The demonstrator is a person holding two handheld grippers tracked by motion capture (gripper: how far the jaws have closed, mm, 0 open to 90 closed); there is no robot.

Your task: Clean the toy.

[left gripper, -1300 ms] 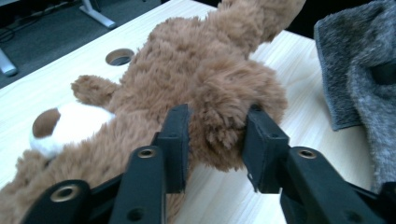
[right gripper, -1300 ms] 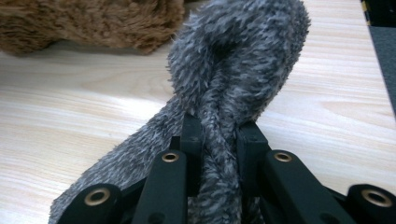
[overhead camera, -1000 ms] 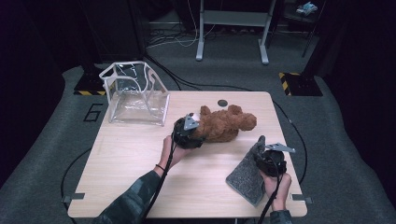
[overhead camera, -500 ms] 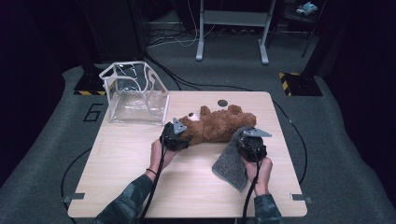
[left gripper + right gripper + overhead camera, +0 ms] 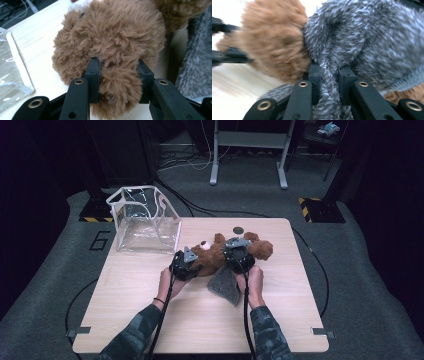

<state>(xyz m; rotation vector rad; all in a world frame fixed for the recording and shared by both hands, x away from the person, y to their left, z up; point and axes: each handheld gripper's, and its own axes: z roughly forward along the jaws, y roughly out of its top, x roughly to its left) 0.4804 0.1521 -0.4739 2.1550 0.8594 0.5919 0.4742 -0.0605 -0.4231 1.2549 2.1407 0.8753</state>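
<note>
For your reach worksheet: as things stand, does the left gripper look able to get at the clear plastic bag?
Probably not yet. The left gripper has its jaws around the teddy bear; they have just been closing. The clear plastic bag stands open beyond it, nothing between.

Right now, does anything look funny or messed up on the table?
Nothing is spilled or broken. The teddy bear lies flopped on its side, squeezed by the left gripper. The grey fuzzy cloth is bunched up in the right gripper. The clear bag stands upright.
</note>
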